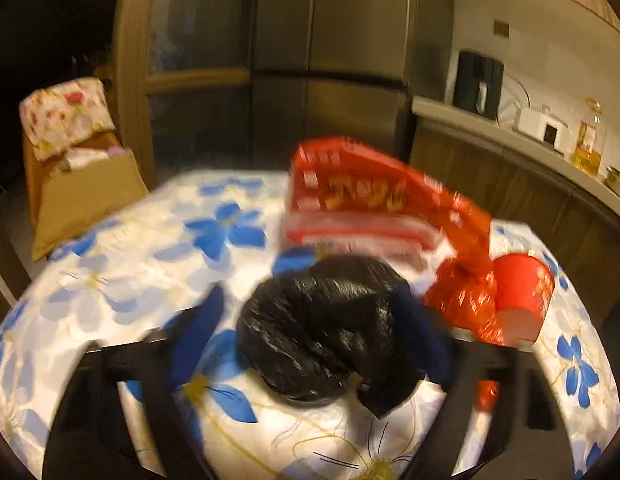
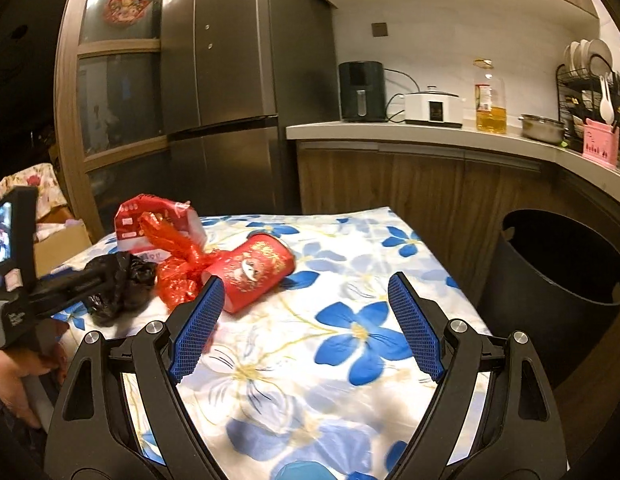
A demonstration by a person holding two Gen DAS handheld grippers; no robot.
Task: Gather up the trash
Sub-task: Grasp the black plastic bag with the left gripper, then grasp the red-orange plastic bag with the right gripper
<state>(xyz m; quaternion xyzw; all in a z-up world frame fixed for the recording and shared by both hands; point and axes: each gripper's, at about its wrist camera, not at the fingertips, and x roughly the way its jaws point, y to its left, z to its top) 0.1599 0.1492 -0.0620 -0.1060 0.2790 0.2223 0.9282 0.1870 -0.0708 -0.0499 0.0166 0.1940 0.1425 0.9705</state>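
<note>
A crumpled black plastic bag lies on the flowered tablecloth, and my left gripper stands open around it. Its right pad touches the bag while its left pad stands a little apart. Behind the bag are a red carton, a knotted red plastic bag and a red paper cup on its side. In the right wrist view my right gripper is open and empty over the cloth. Its left fingertip is just in front of the red cup. The black bag sits at the left tool's tip.
A black bin stands open-topped beside the table's right edge. A cardboard box under a flowered cloth stands left of the table. A fridge and a counter with appliances are behind. A hand holds the left tool.
</note>
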